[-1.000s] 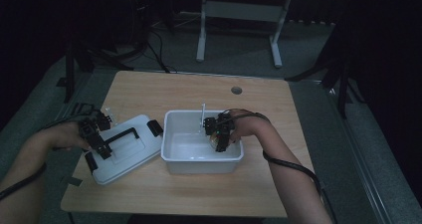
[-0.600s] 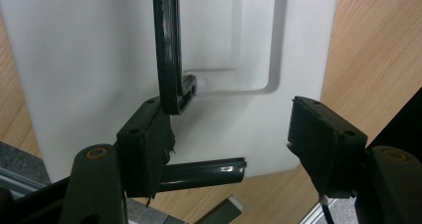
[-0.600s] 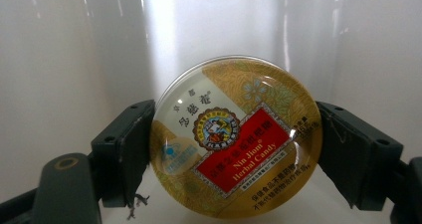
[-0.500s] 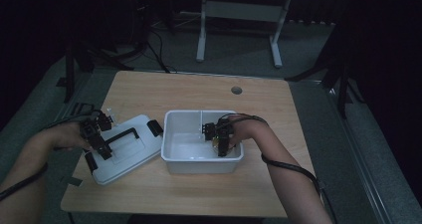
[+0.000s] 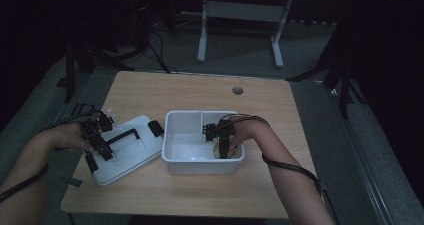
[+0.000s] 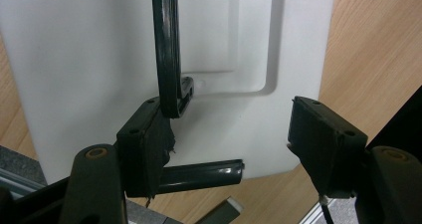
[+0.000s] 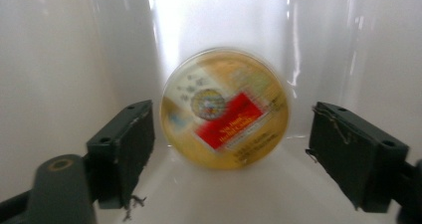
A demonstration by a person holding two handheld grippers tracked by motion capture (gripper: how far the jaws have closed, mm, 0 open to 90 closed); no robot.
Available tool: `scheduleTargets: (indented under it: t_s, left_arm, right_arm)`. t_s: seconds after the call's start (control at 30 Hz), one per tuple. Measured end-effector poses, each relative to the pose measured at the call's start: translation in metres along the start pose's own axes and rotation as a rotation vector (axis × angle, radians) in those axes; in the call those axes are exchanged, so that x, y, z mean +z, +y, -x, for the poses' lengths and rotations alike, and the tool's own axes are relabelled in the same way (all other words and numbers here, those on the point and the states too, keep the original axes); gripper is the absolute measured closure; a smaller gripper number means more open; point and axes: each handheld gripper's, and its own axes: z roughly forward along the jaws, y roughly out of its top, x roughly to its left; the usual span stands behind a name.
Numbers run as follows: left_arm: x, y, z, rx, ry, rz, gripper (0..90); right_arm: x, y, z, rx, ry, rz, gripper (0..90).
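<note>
A round yellow tin (image 7: 225, 108) with a red label leans against the inside end wall of the white plastic bin (image 5: 187, 166), down in the corner nearest the person's right hand. The right gripper (image 5: 223, 147) reaches into the bin with its jaws spread wider than the tin, one on each side of it and touching neither, so nothing is gripped. The tin looks stiff, light and smooth-sided; its glossy face would probably slip, so I would pinch it across its rim rather than on the printed face. It stands on edge and might roll or fall flat at a nudge.

Left of the bin, the bin's lid (image 5: 125, 150) lies flat on the counter (image 5: 260, 102), its edge just beside the bin wall. The left gripper (image 6: 234, 144) hovers at the lid's black carry handle (image 6: 166, 50), jaws partly open; one jaw sits against the handle's foot, the other stands clear, holding nothing.

The counter is pale wood with a cable hole on the bin's far side. Beyond the bin the room is dim, with a white metal stand (image 5: 240, 15) on grey floor.
</note>
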Motion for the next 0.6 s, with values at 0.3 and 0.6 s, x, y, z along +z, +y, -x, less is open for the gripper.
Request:
scheduleTargets:
  t_s: [0.3,0.6]
  left_arm:
    - [-0.002,0.001,0.001,0.004,0.003,-0.003,32.9]
    - [-0.002,0.003,0.002,0.003,0.000,-0.007,32.9]
  right_arm:
    - [-0.014,-0.003,0.000,0.001,-0.023,0.027,16.9]
    - [-0.041,-0.010,0.000,0.009,-0.029,0.109,13.8]
